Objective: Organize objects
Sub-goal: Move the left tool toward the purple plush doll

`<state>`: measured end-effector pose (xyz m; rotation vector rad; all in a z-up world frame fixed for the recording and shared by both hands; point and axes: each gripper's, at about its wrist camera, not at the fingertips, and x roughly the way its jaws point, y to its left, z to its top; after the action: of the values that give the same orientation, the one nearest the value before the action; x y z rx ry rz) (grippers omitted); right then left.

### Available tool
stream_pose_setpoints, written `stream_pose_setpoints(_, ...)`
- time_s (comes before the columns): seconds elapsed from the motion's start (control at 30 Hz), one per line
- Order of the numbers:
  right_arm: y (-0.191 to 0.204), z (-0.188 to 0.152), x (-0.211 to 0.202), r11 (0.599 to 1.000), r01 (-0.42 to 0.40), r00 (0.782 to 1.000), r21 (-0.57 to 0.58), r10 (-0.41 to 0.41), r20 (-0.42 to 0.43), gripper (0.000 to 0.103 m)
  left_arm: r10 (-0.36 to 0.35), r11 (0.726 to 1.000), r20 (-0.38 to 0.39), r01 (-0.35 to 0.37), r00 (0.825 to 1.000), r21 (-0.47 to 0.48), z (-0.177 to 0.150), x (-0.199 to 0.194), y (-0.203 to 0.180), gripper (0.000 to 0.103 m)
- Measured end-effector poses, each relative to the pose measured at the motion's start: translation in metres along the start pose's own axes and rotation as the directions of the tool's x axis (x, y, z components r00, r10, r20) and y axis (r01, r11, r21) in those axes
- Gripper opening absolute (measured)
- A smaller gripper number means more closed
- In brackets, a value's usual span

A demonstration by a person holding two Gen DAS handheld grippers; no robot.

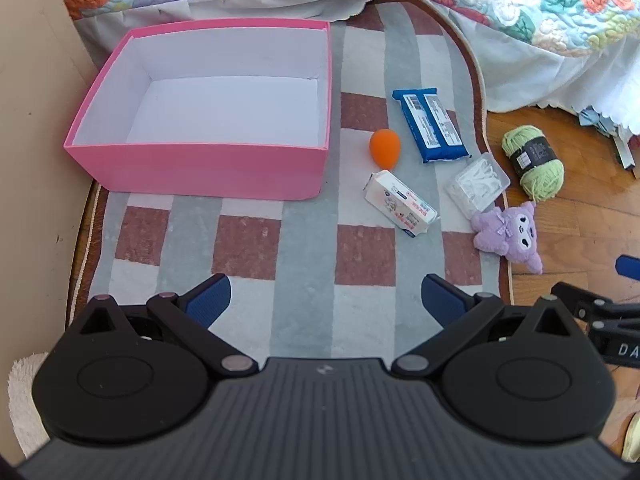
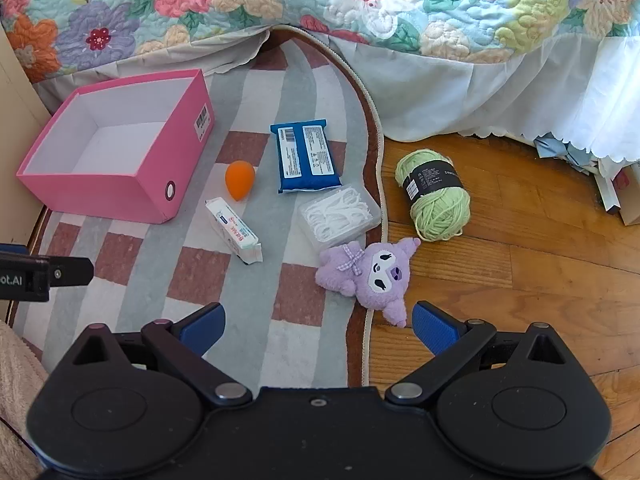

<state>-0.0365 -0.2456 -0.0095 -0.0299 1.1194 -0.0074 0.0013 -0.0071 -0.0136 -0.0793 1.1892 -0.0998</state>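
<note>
An empty pink box (image 1: 192,168) (image 2: 100,196) stands on the checked rug. To its right lie an orange sponge egg (image 1: 385,149) (image 2: 239,179), a blue wipes pack (image 1: 430,124) (image 2: 307,156), a white tissue pack (image 1: 400,202) (image 2: 234,230) and a clear floss-pick case (image 1: 478,182) (image 2: 340,214). A purple plush toy (image 1: 510,234) (image 2: 370,274) straddles the rug's edge. Green yarn (image 1: 534,164) (image 2: 436,194) rests on the wood floor. My left gripper (image 1: 325,300) hovers open over bare rug. My right gripper (image 2: 318,326) hangs open just short of the plush.
A bed with a floral quilt (image 2: 320,4) and white skirt (image 2: 500,96) borders the far side. A beige wall (image 1: 36,120) flanks the box on the left. Papers (image 2: 612,184) lie under the bed skirt at right.
</note>
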Motion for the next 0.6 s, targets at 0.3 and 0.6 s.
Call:
stream_pose_setpoints(0.3,0.0051,-0.0005,-0.0047,1.0,-0.004,0.999,-0.024,0.005,0.036,0.101,-0.03,0.999,0.013,0.031,0.999,-0.039,-0.0023,0.0021,0.0047,0.103)
stream_pose_setpoints(0.6,0.0037,-0.0002,-0.0046,1.0,-0.01,0.999,-0.018,0.01,0.042,0.102,-0.04,0.998,0.035,0.041,0.999,-0.046,-0.0034,0.0,0.0051,0.103)
